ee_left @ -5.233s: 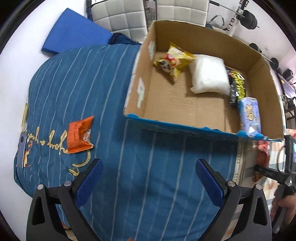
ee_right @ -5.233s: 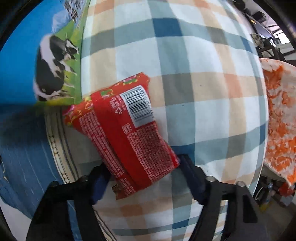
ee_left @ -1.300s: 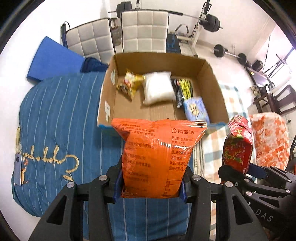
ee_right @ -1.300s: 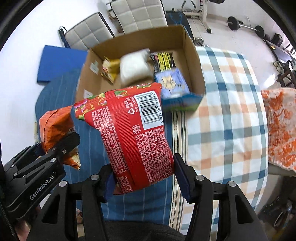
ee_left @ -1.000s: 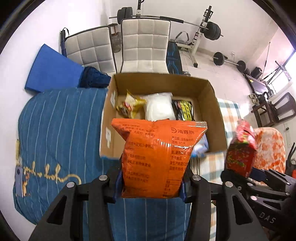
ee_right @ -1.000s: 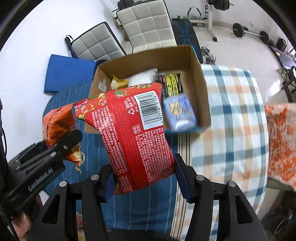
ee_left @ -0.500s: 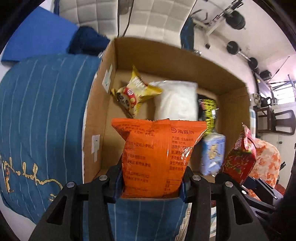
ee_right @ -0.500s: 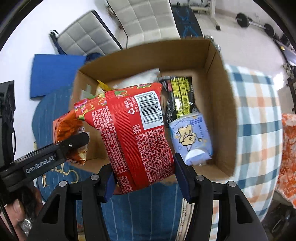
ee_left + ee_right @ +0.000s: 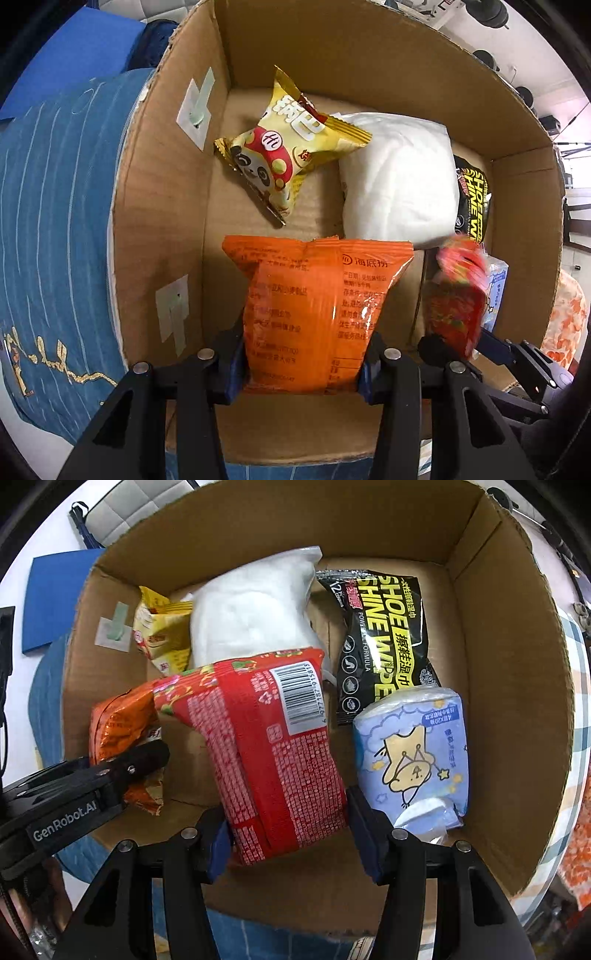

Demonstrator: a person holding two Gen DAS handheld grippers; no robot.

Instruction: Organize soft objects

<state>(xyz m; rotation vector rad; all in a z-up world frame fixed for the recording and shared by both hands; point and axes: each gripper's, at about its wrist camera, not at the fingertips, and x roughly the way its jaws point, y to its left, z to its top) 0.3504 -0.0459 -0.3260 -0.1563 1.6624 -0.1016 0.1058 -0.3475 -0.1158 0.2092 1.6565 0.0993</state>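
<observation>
Both tools point down into the cardboard box (image 9: 166, 206). The left tool (image 9: 301, 363) clamps an orange snack packet (image 9: 314, 314), long axis upright, over bare floor nearest it; the right tool (image 9: 288, 834) grips a red noodle packet (image 9: 266, 746) alongside.

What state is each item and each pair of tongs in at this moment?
Left tongs: shut on orange packet.
Orange packet: held upright over the box's near end.
Right tongs: shut on red packet.
Red packet: held above the box floor.
Cardboard box: open-topped.
Yellow snack bag: lying inside.
White pack: lying inside.
Black wipes pack: lying flat inside.
Blue tissue pack: inside, against the right wall.
</observation>
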